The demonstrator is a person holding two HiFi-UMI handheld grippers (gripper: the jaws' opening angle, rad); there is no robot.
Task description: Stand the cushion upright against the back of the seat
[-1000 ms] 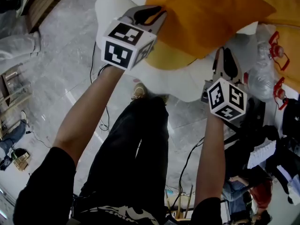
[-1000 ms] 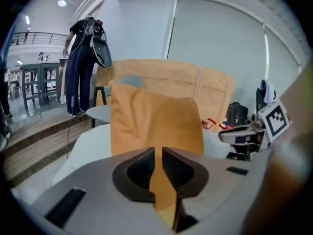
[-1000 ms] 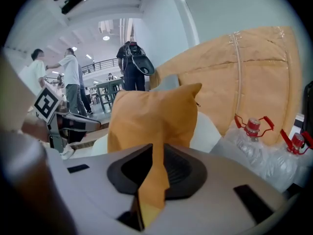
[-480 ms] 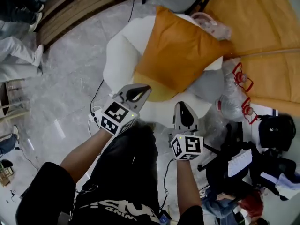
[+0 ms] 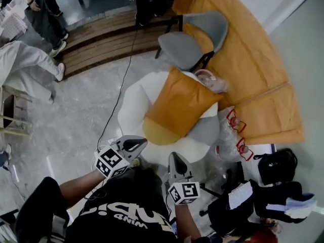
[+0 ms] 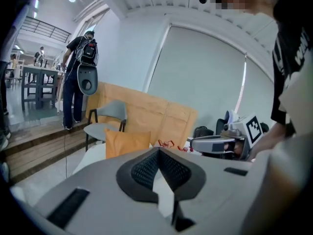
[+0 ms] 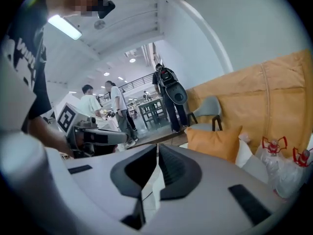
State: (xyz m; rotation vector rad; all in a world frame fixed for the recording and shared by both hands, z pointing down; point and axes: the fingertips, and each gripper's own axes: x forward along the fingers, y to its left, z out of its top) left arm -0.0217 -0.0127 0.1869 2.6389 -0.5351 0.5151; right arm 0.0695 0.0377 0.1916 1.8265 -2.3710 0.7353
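Note:
The orange cushion (image 5: 179, 108) stands tilted on the white seat (image 5: 132, 103), its far side resting against the seat's grey part (image 5: 205, 130). It also shows as the orange cushion (image 6: 127, 143) in the left gripper view and as the orange cushion (image 7: 215, 142) in the right gripper view, well ahead of the jaws. My left gripper (image 5: 134, 145) (image 6: 159, 150) is shut and holds nothing. It is held back from the seat, near my body. My right gripper (image 5: 176, 162) (image 7: 157, 146) hangs beside it; its jaws are closing, nearly together, with nothing between them.
A grey chair (image 5: 190, 42) stands behind the seat, in front of a tan padded wall (image 5: 253, 70). Clear bags with red handles (image 5: 234, 130) and black bags (image 5: 276, 166) lie at the right. A cable (image 5: 119, 92) crosses the floor. People stand at the upper left (image 5: 30, 59).
Both grippers have left the cushion, drawn back toward my body and risen, and their jaws have closed. The cushion stays standing on the seat.

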